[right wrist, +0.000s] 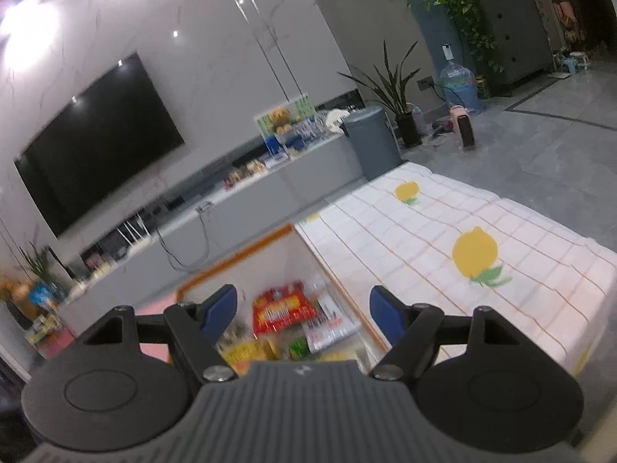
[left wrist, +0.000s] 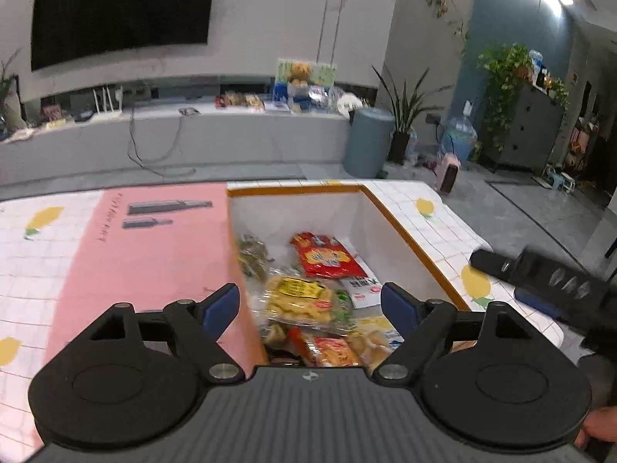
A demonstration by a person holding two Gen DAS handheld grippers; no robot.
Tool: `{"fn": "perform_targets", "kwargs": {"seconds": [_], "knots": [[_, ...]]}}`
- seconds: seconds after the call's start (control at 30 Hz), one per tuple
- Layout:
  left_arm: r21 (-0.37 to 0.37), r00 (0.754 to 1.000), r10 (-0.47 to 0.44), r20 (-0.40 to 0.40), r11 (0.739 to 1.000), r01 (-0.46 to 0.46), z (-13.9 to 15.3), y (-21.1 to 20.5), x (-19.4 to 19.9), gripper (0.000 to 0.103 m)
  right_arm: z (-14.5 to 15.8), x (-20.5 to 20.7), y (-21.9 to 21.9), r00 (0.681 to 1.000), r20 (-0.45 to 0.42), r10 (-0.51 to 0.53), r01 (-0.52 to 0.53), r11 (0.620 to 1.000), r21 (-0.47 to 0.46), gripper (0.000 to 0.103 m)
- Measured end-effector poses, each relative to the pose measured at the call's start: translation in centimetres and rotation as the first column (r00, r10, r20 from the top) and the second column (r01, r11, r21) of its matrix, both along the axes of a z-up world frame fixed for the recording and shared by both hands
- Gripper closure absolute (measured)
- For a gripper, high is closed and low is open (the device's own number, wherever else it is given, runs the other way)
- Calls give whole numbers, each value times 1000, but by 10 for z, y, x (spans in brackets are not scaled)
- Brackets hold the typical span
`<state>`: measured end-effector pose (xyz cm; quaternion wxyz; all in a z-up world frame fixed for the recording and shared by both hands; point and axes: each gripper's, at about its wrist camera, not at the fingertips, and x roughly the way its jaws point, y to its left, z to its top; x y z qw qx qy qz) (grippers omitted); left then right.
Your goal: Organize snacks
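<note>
The snacks (left wrist: 308, 297) lay piled inside the white box (left wrist: 380, 231), whose pink lid (left wrist: 142, 254) sat just left of the opening. Both the left gripper (left wrist: 310, 306) and right gripper (right wrist: 302, 308) hovered above the box with fingers spread, grasping nothing. The box rested on the lemon-print tabletop (right wrist: 462, 231).

Both wrist cams above shared snack box (left wrist: 405, 231) (close, looking down-fwd).

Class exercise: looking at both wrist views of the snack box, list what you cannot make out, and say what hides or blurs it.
- Left wrist view: the packets nearest the camera in the box are hidden behind the left tool body.
- Left wrist view: print on the white packet is too small.
- Right wrist view: snacks are motion-blurred; the red packet label is unreadable, and the right tool covers the box's near end.
</note>
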<state>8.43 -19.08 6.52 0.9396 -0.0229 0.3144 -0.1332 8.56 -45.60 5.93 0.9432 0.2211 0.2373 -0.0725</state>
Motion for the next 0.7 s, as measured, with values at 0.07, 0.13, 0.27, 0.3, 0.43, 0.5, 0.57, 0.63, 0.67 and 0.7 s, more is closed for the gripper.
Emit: {"fn": "perform_targets", "kwargs": {"seconds": [0.07, 0.13, 0.27, 0.3, 0.43, 0.5, 0.57, 0.63, 0.67, 0.7], "knots": [[17, 1000, 18, 23, 1000, -19, 2, 8, -8, 6, -8, -6, 12, 1000, -28, 2, -2, 1000, -22, 29], [27, 999, 20, 41, 999, -21, 4, 14, -16, 6, -18, -8, 24, 997, -72, 12, -16, 998, -61, 29], [50, 999, 13, 46, 999, -15, 2, 25, -30, 6, -30, -14, 47, 990, -122, 63, -76, 992, -104, 29], [60, 998, 19, 52, 998, -22, 1, 26, -34, 6, -31, -16, 54, 988, -129, 80, -95, 989, -115, 29], [84, 997, 43, 69, 995, -48, -4, 33, -44, 6, -34, -26, 79, 981, -160, 112, -143, 969, -201, 28], [94, 996, 55, 67, 994, -62, -6, 37, -45, 6, -36, -31, 87, 978, -170, 120, -155, 965, -210, 28], [100, 995, 73, 73, 992, -80, -9, 40, -48, 6, -36, -36, 93, 975, -176, 133, -169, 963, -209, 28], [98, 994, 83, 73, 991, -90, -11, 44, -51, 6, -35, -40, 100, 972, -184, 143, -184, 957, -226, 27], [93, 995, 78, 67, 992, -84, -12, 45, -51, 6, -35, -42, 104, 971, -189, 147, -190, 953, -236, 25], [92, 995, 73, 62, 993, -78, -13, 45, -52, 6, -35, -43, 107, 969, -193, 152, -197, 950, -243, 25]]}}
